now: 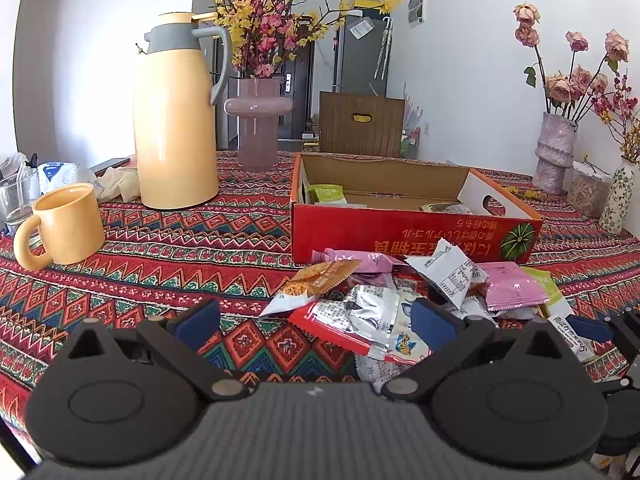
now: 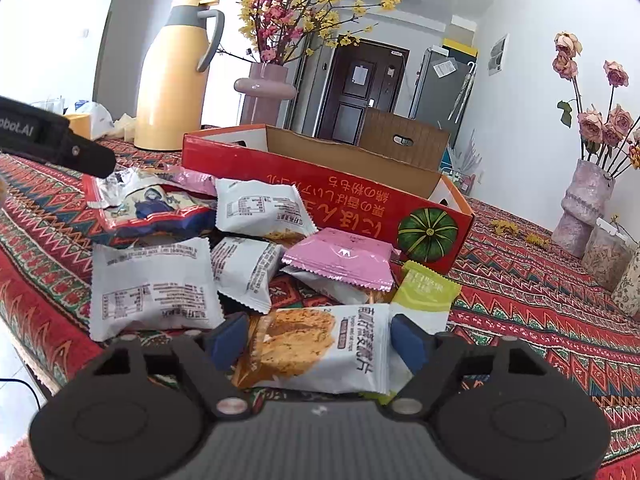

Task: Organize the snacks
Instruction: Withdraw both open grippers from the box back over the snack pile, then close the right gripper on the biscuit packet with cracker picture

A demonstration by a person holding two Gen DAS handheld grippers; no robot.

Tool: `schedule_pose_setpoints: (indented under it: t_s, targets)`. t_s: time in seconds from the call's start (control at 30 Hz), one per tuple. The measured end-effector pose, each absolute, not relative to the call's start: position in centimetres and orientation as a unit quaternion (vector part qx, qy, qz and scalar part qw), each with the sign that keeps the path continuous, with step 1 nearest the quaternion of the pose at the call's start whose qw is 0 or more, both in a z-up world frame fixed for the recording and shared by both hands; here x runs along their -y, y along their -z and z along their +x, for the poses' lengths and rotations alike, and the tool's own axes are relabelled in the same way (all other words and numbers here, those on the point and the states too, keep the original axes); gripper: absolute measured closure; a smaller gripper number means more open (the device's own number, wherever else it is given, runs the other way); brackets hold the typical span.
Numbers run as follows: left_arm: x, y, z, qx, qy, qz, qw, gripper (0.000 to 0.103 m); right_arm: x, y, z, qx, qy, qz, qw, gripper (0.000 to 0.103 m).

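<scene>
Snack packets (image 2: 256,240) lie heaped on the patterned tablecloth (image 2: 520,280) just in front of the red cardboard box (image 2: 352,196), presumably tipped out for sorting into it; a green packet (image 1: 329,195) already sits inside. Right gripper (image 2: 320,344) straddles a white crisp packet with an orange picture (image 2: 320,344), jaws apart and pads not visibly pressing. Left gripper (image 1: 316,316) stands released over the pile's near edge, holding nothing.

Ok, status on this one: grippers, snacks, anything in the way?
Left gripper open, empty. Right gripper open around white-orange snack packet. Red box behind pile, path clear.
</scene>
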State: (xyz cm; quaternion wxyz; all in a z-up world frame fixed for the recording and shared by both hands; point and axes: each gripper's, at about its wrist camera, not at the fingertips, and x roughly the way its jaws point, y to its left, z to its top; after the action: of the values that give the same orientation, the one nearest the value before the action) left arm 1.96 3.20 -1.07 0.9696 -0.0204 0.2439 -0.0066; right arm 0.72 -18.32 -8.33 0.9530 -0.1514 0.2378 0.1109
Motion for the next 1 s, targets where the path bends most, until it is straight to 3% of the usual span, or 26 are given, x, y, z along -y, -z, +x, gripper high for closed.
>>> schedule_pose_setpoints:
  t_s: [0.23,0.67,1.0]
  targets:
    - [-3.4,1.4,1.9,-0.249,0.008,-0.023,0.968,0.0,17.6,8.7,0.2,-0.225,-0.109,-0.181,0.951,0.026]
    - [-3.1,1.5,1.8,-0.257,0.009,-0.02,0.966,0.0,17.6,8.7,-0.1,-0.223,-0.129,-0.175,0.95,0.041]
    - [-3.0,1.4,1.7,-0.259,0.008,-0.018,0.966,0.0,18.3,8.0,-0.5,-0.211,-0.134,-0.156,0.956,0.042]
